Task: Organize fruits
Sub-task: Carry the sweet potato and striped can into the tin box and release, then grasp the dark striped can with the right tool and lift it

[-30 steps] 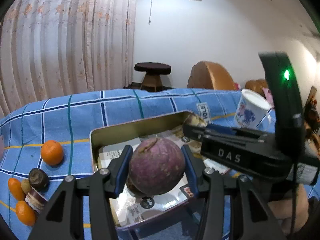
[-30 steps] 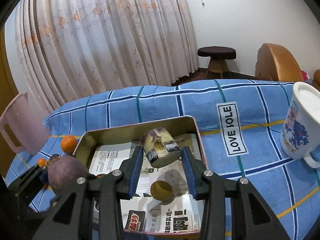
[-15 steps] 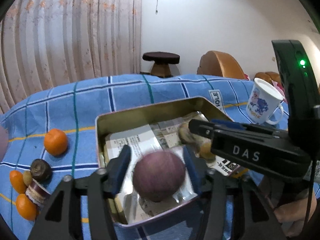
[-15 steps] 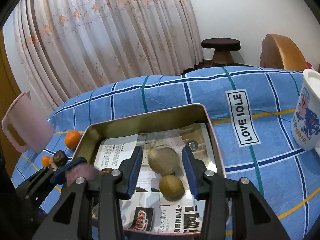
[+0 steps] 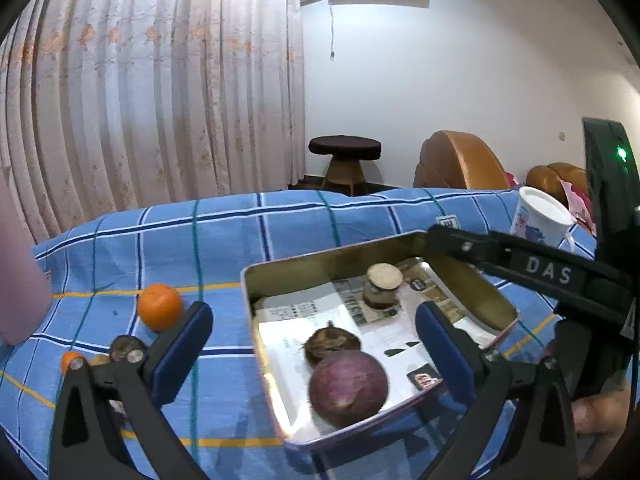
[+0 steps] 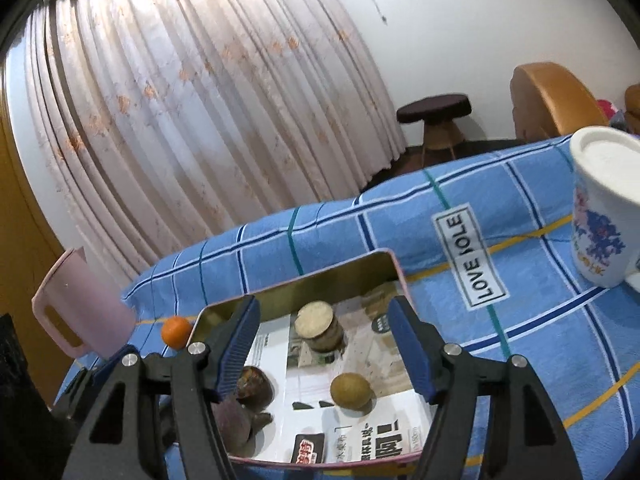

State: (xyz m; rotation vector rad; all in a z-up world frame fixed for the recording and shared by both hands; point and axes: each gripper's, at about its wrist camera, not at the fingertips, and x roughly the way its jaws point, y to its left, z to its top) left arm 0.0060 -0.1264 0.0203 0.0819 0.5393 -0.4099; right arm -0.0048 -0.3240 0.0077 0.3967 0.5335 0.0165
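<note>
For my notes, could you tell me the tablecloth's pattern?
Blue check tablecloth with white, navy, teal and yellow lines; right wrist view.

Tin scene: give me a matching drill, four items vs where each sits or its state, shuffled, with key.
Items:
1. purple fruit
2. big orange
3. mug
4. left gripper

Places or states:
A. on the cloth left of the tin
B. jaws open, holding nothing
C. in the tin, near corner
D. on the cloth right of the tin

Pairs: 1-C, 2-A, 3-D, 4-B
</note>
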